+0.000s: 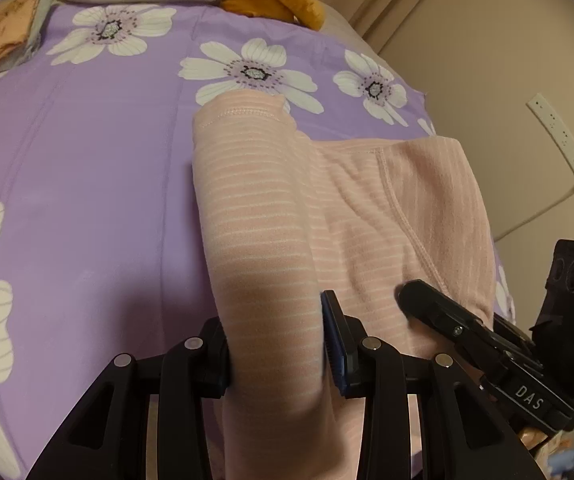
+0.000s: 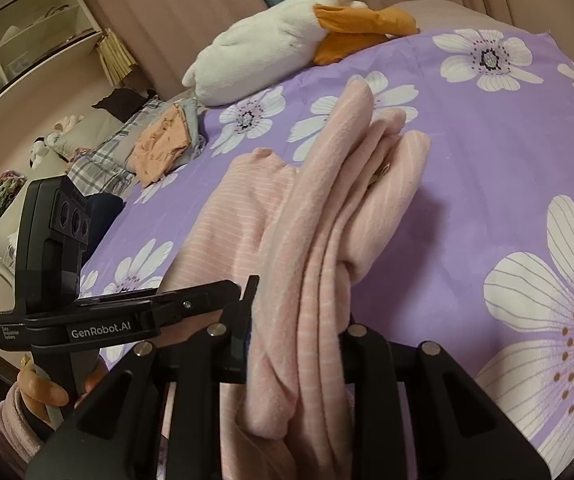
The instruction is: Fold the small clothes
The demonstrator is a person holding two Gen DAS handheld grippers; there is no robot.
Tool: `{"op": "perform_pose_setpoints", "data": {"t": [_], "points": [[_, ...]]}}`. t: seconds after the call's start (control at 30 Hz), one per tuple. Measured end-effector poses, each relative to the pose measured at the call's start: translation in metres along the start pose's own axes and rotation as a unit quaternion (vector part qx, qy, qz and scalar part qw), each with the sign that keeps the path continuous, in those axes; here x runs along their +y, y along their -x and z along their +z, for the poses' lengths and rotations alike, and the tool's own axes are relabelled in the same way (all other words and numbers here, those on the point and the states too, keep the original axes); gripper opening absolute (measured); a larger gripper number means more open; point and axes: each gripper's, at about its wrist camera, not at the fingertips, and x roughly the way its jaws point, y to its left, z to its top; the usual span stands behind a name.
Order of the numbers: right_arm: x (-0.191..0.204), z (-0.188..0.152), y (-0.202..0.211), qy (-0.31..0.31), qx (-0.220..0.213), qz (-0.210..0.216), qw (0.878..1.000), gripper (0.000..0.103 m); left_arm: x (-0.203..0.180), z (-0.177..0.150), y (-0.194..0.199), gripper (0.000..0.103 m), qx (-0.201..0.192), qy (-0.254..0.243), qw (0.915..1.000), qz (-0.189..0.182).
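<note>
My left gripper (image 1: 277,344) is pinching a fold of the pink striped top (image 1: 327,208). The soft cloth fills the gap between my two black fingers (image 1: 341,344), and it bulges up in front of them. The rest of the top lies on the purple sheet (image 1: 87,160) with big white flowers. One part sticks out away from me with a stitched hem at its end.

My right gripper (image 2: 297,344) is pinching the same pink top (image 2: 327,220). Here the cloth is bunched in thick folds that run up from my fingers and lean over toward the flat part on the sheet (image 2: 487,152). Some of it hangs down below the fingers too.

My two grippers are close, side by side. From the left one I can see the right one just beside the top.

A white and orange stuffed toy (image 2: 287,40) lies at the far end of the bed. An orange cloth (image 2: 159,148) sits on a small pile of clothes near it.
</note>
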Motion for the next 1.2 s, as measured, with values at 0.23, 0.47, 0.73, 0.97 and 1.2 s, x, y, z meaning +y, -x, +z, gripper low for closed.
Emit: {"op": "perform_pose_setpoints", "data": {"t": [0.23,0.47,0.73,0.97,1.2], "points": [[0.020,-0.004,0.015,0.018,-0.008,0.009,1.000,0.025,-0.002,-0.009,0.025,0.036,-0.017,-0.002,0.9998,0.005],[0.039,-0.009,0.027,0.035,-0.014,0.019,0.999,0.025,-0.002,-0.017,0.046,0.036,-0.032,-0.005,0.9994,0.015],[0.058,-0.011,0.033,0.057,-0.014,0.027,0.998,0.025,0.001,-0.027,0.067,0.036,-0.048,-0.002,0.9986,0.021],[0.074,-0.010,0.036,0.075,-0.013,0.034,0.997,0.025,0.006,-0.034,0.083,0.036,-0.061,0.001,0.9977,0.027],[0.088,-0.007,0.038,0.091,-0.015,0.041,0.995,0.025,0.010,-0.039,0.099,0.036,-0.077,0.005,0.9966,0.031]]}}
